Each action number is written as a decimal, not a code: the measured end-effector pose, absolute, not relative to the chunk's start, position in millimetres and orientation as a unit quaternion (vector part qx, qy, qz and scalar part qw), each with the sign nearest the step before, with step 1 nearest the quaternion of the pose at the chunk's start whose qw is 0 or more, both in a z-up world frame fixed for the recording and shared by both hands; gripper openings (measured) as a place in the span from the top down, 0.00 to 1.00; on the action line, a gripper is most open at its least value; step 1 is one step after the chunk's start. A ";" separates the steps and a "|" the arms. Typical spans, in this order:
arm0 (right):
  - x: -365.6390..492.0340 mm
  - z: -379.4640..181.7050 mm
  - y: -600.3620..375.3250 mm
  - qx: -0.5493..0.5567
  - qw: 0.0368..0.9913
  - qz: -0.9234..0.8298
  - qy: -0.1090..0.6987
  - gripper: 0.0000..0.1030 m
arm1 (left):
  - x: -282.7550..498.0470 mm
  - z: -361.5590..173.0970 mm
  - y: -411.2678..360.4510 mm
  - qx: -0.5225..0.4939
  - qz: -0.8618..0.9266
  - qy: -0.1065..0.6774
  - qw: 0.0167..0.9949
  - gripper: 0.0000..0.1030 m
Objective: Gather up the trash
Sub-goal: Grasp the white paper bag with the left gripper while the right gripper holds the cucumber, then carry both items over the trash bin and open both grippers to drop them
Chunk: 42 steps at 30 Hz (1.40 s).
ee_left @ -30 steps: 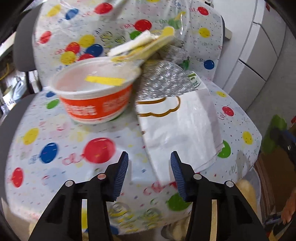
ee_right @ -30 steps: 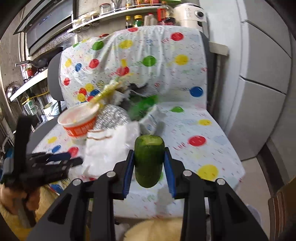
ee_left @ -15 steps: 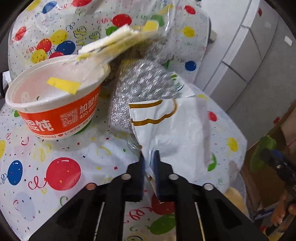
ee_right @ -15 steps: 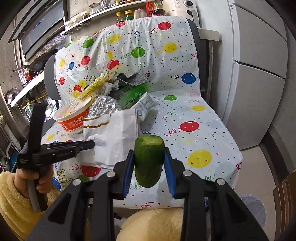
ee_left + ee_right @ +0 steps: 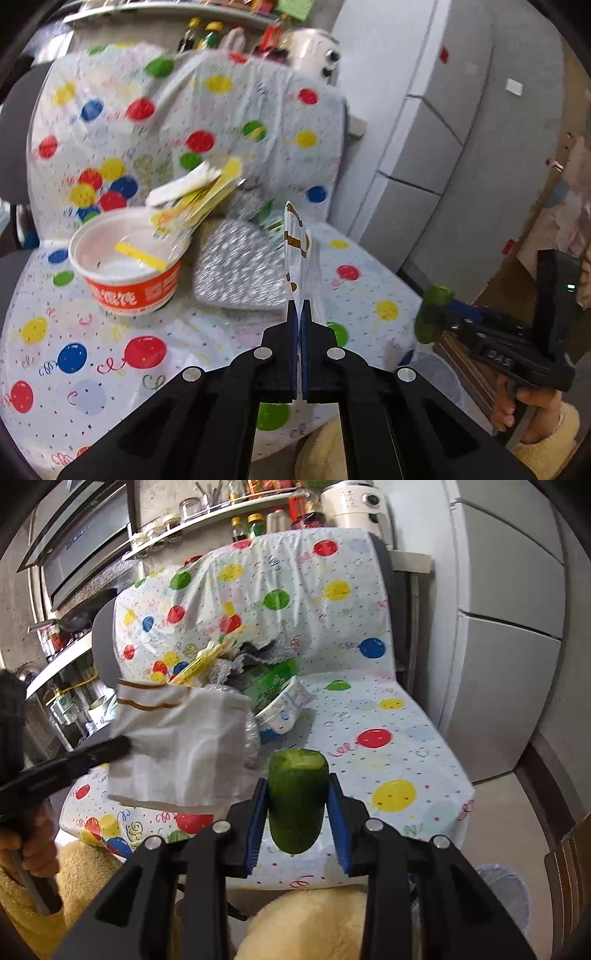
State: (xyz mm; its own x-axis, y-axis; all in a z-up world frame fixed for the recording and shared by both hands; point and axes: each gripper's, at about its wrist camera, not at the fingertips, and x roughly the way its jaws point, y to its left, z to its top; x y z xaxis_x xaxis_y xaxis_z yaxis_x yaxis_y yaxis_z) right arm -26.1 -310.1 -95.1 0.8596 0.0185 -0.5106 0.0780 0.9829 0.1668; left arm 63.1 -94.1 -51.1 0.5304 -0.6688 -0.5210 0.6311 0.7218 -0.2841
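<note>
Now, what I see from my end:
Left gripper [image 5: 298,314]: clenched on the edge of the paper bag [image 5: 184,746], holding it clear of the seat.
Paper bag: white, flat and creased, with brown wavy stripes near its top; I see it edge-on between my blue pads.
Right gripper [image 5: 297,805]: grasping a cucumber piece [image 5: 297,801], dark green, upright, its cut end on top.
Bowl [image 5: 129,273]: orange and white, on the balloon-print cover [image 5: 110,369], beside a silver pouch [image 5: 240,273].
</note>
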 end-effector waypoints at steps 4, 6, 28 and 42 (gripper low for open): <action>-49.3 -95.5 -337.1 0.109 0.959 -0.052 0.257 0.69 | 41.2 -31.6 -116.2 -0.006 -0.401 0.281 0.872 0.99; -64.4 -97.7 -353.6 0.115 0.957 -0.077 0.255 0.69 | 25.8 -23.8 -138.5 0.016 -0.420 0.264 0.868 0.99; -215.0 -203.3 -502.2 0.202 0.877 -0.309 0.307 0.69 | -83.6 -134.1 -390.7 0.137 -0.552 0.312 0.761 0.99; -176.6 -299.6 -535.9 0.278 0.812 -0.299 0.416 0.65 | -79.6 -211.5 -460.2 0.222 -0.534 0.438 0.688 0.91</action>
